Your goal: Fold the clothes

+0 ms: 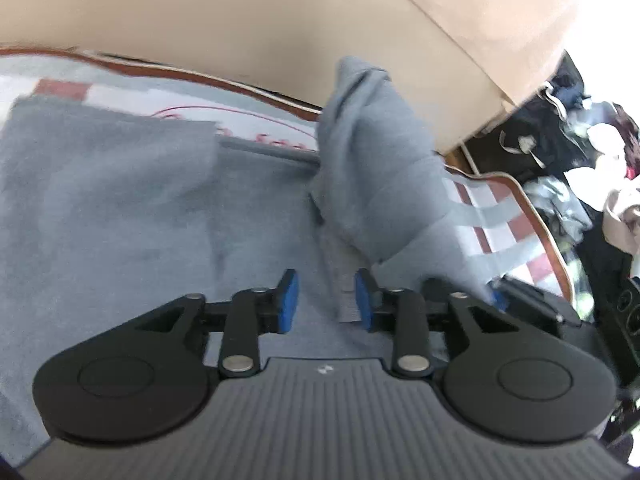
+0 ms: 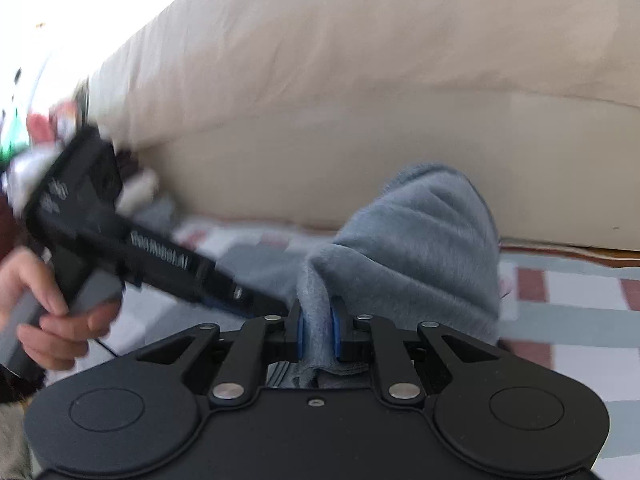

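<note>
Right gripper (image 2: 318, 330) first: its blue pads (image 2: 335, 330) are clamped tight on a fold of soft grey fleece garment (image 2: 412, 240), the cloth squeezed between them and rising in a rounded hump toward one o'clock in the right wrist view. Below the pads a bit of the fleece bunches against the black gripper body.

Over to the left gripper (image 1: 326, 300): fingers spread apart, blue pads (image 1: 291, 300) well separated, nothing between them but a ribbed grey hem lying just beside the right-hand pad. Under it the grey garment (image 1: 120, 208) lies spread flat across the surface, out to nine o'clock, with a folded edge at ten o'clock. At one o'clock a bunched column of the same fleece stands lifted.

In the right wrist view the left gripper (image 2: 256, 300) shows at nine o'clock, blurred, a person's hand (image 2: 52, 312) wrapped round its handle.

Beneath the garment lies a grey, white and red checked mat with a brown border (image 1: 516, 224), showing at three o'clock. Behind, at twelve o'clock, runs a beige cushioned sofa (image 1: 280, 20). Far out at two o'clock sits a heap of mixed dark and light clothes (image 1: 580, 152).
</note>
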